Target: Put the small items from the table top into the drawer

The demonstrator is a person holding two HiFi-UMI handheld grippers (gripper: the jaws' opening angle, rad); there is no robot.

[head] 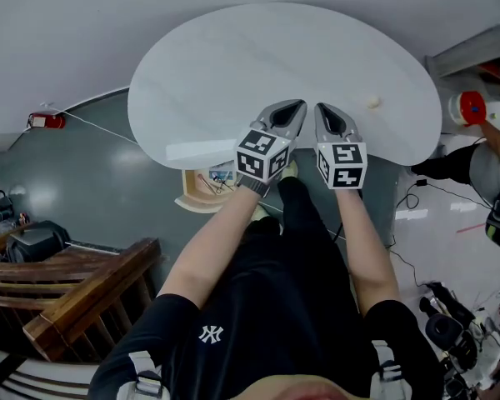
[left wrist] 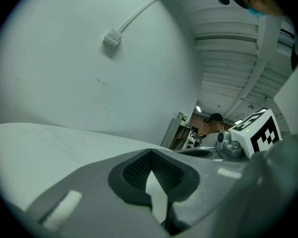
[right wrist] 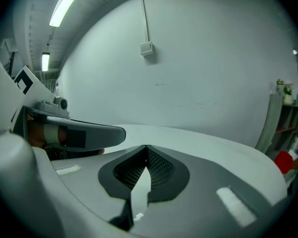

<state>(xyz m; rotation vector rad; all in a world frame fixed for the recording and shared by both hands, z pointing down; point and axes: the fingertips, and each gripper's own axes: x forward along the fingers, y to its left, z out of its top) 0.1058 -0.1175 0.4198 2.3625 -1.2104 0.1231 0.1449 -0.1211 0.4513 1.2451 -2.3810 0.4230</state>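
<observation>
Cool, dim light falls from a ceiling strip lamp [right wrist: 68,3]; fisheye edges bend and darken.

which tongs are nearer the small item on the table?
The right tongs: the pale item lies on the table just to their right; the left tongs are farther, beyond the right pair.

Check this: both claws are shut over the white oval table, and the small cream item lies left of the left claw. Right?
The small cream item lies right of the right claw, not left of the left claw, on the white oval table; the head view shows it. Both are shut.
</observation>
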